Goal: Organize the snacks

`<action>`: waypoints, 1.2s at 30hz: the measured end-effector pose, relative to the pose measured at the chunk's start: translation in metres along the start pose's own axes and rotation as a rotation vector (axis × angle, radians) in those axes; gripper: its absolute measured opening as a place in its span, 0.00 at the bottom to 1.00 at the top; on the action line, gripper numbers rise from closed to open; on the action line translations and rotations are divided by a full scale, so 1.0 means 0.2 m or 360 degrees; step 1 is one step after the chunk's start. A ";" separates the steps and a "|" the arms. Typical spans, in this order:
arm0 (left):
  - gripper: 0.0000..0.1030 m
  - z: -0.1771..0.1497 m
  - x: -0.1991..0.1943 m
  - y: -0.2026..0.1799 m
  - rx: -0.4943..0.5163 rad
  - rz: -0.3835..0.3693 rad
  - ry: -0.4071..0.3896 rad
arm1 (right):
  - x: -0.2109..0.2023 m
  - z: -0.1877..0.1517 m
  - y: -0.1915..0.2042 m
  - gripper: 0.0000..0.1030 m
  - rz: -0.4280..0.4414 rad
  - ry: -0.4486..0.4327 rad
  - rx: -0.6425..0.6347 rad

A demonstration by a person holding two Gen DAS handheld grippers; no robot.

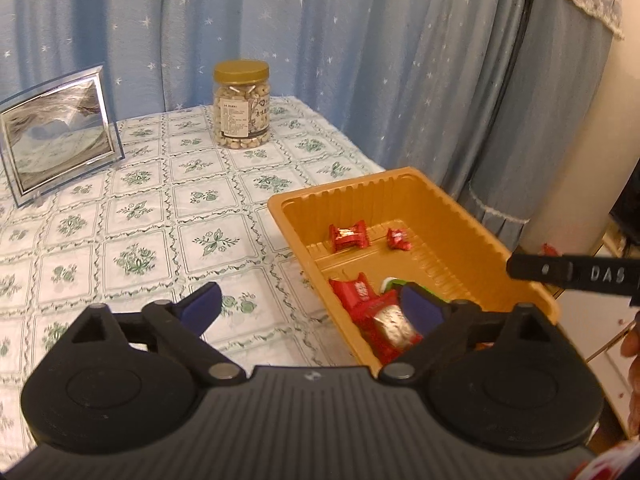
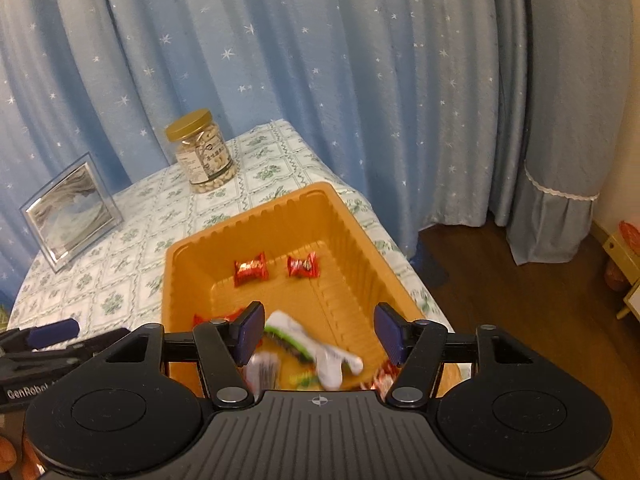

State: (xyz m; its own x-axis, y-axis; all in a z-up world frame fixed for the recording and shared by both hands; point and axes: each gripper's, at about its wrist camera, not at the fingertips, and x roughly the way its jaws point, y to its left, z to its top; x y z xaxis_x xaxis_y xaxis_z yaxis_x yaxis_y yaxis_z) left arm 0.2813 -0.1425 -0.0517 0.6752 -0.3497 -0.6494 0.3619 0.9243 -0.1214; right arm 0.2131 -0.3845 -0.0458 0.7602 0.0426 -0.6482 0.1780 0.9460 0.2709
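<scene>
An orange plastic tray [image 1: 452, 216] [image 2: 180, 280] sits at the table's right corner. Two small red candies [image 1: 348, 236] [image 2: 250, 268] lie at its far end. Larger red packets [image 1: 362, 294] and a white-and-green wrapper [image 2: 328, 356], blurred, lie at its near end. My left gripper [image 1: 310, 306] stands wide open with nothing between its pads; its right pad hangs over the red packets. My right gripper [image 2: 320, 332] is open above the tray's near end. The white-and-green wrapper lies below its gap, untouched by the pads. A black finger of the right gripper [image 1: 572, 274] shows past the tray.
A clear jar of nuts with a gold lid [image 1: 241, 106] [image 2: 204, 152] stands at the back of the floral tablecloth [image 1: 140, 220]. A glass photo frame [image 1: 56, 136] [image 2: 70, 216] leans at the left. Blue curtains hang behind; wooden floor [image 2: 520, 300] lies to the right.
</scene>
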 end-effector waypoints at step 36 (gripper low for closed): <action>1.00 -0.48 -1.13 -0.14 -0.0183 0.0146 -0.0106 | -1.01 -0.53 0.26 0.73 -0.0089 -0.0016 -0.0166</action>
State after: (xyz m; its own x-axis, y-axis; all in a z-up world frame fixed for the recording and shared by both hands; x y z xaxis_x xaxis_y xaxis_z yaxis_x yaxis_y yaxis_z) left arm 0.0560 -0.0752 0.0267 0.7447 -0.2686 -0.6110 0.2231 0.9630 -0.1514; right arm 0.0021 -0.3098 0.0245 0.7575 -0.0138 -0.6527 0.1544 0.9752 0.1586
